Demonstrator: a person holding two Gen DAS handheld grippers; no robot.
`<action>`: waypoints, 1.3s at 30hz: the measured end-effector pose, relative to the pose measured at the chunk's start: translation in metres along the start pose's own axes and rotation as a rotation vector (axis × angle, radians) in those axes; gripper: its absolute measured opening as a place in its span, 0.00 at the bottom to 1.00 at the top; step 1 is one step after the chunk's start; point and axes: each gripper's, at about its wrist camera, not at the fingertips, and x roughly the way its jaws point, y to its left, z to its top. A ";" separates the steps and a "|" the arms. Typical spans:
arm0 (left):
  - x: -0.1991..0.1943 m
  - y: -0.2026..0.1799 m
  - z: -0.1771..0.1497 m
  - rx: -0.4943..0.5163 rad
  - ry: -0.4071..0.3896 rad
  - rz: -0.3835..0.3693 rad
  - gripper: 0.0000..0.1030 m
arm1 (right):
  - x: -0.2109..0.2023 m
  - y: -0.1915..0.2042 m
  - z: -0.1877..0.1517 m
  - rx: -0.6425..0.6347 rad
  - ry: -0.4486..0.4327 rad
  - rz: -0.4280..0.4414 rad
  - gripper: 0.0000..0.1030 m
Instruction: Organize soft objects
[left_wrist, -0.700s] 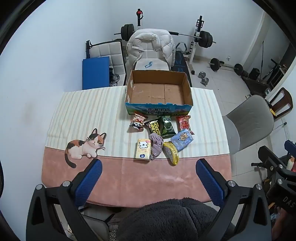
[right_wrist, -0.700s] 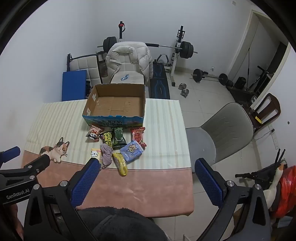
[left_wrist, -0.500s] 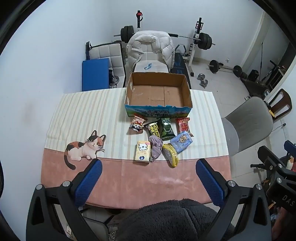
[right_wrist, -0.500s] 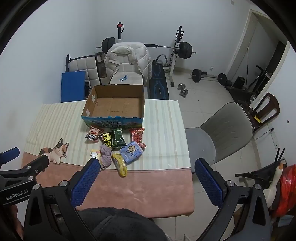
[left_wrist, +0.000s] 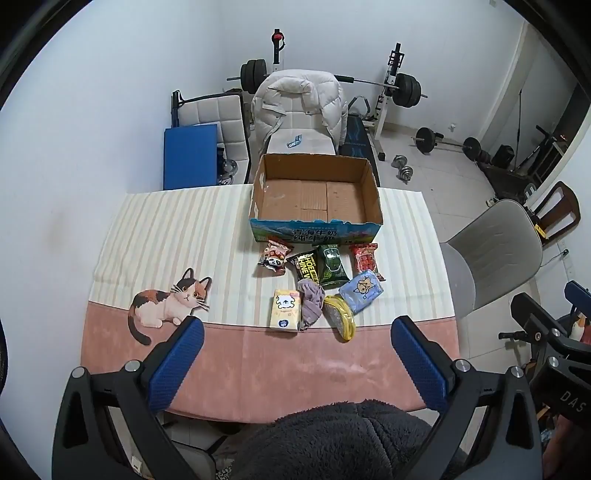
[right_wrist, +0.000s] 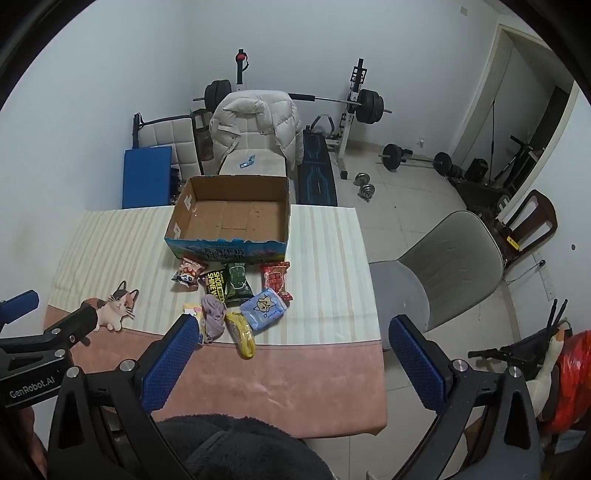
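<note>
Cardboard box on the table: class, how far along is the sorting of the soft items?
Done: nothing yet; the cardboard box is empty. In hand: nothing; the left hand-held gripper and right hand-held gripper are both open, above the table's near edge. Left: all items, including the purple cloth, yellow pouch and blue tissue pack, lie before the box.

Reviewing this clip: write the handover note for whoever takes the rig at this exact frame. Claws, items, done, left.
Left claw: open, holding nothing, above the table's near edge.
Right claw: open, holding nothing, off to the right.
Cardboard box: at the far side of the table, nothing inside.
Items lie just in front of the box: panda snack, black pack, green pack, red pack, blue cat pouch, tissue pack, grey cloth, yellow item.
Done: nothing is in the box.
Left: every item.
</note>
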 end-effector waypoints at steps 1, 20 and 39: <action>0.000 0.001 0.000 -0.001 0.000 -0.001 1.00 | 0.000 0.000 0.001 0.000 0.001 0.001 1.00; 0.000 0.001 0.003 0.003 0.002 -0.003 1.00 | -0.004 0.005 0.004 -0.001 0.002 0.002 1.00; 0.001 0.001 0.001 -0.001 -0.003 -0.002 1.00 | -0.008 0.011 0.009 -0.007 0.008 0.011 1.00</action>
